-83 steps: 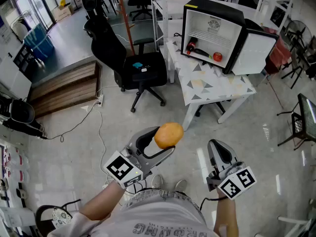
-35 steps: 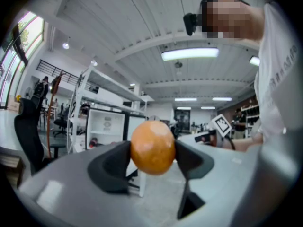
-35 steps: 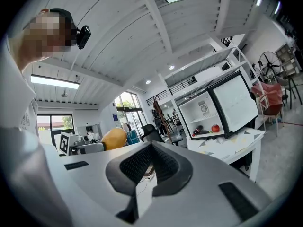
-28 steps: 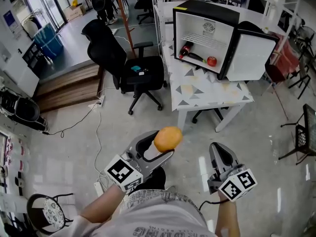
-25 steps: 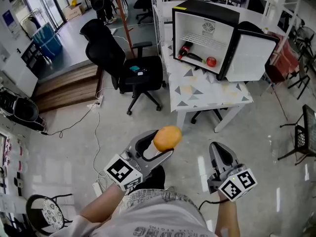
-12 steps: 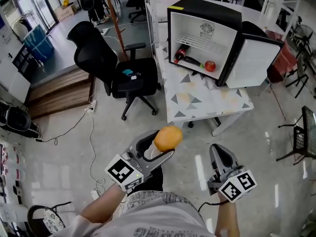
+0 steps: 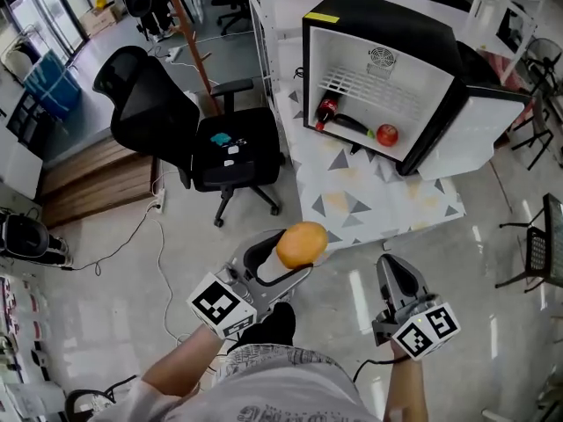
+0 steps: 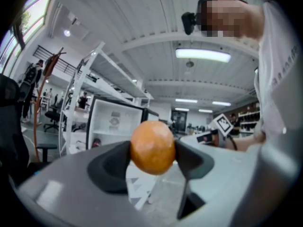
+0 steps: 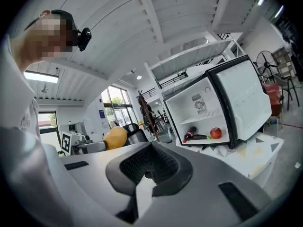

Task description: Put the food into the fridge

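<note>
Head view: left gripper clamped on orange, held over floor. Right gripper just beside it, jaws together, nothing between them. Ahead of both, patterned table carrying fridge, door swung open; bottle and red fruit lying inside. Table front lying between grippers and fridge. Office chair ahead-left of left gripper, beside table.

Head view looks steeply down; both gripper views tilt upward, seemingly toward the shared fridge.
</note>
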